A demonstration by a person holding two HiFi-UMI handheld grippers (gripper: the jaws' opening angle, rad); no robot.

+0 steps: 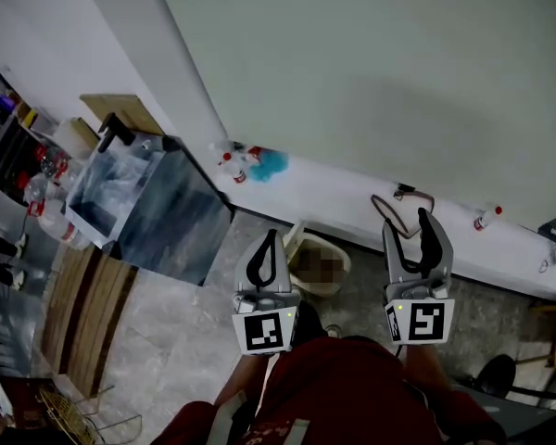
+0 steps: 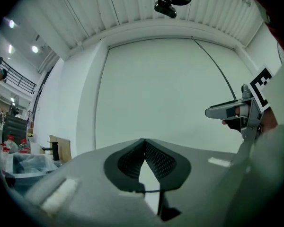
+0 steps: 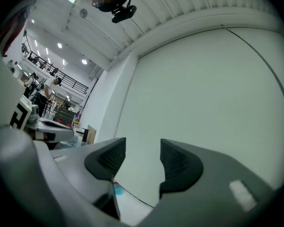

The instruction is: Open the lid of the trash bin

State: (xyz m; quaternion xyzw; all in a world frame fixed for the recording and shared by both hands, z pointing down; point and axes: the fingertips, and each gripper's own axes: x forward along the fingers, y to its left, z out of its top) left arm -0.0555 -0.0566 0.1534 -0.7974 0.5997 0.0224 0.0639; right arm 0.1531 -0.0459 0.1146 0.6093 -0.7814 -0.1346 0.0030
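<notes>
Both held high, clear of round beige trash bin (image 1: 317,265), seemingly already open; left gripper (image 1: 271,239) clenched empty; right gripper (image 1: 407,222) spread, empty.

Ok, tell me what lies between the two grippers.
In the head view, a beige trash bin shows between the left gripper and the right gripper.

No legible text, brand or number. Black-and-white square markers, no letters: cube (image 1: 264,330) of left hand-held gripper (image 1: 271,235); cube (image 1: 424,323) of right hand-held gripper (image 1: 407,219). Labels on bottles (image 1: 230,160): too small to read. Print on red garment (image 1: 273,429): unreadable.
</notes>
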